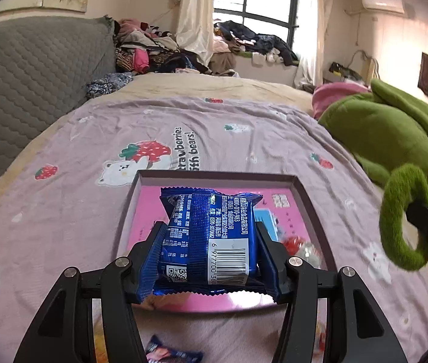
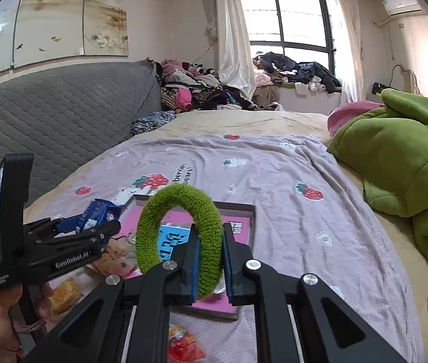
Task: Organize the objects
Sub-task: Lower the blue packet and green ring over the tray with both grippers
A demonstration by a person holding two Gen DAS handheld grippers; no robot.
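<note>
snack packet [image 1: 210,236] above box [image 1: 307,193] | fuzzy ring [image 2: 180,239] right of packet | box on bedspread [image 1: 244,139]

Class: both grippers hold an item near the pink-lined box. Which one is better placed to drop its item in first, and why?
Probably left. The left gripper holds the blue snack packet directly over the box; the right gripper with its green ring looks nearer the box's front edge.
</note>
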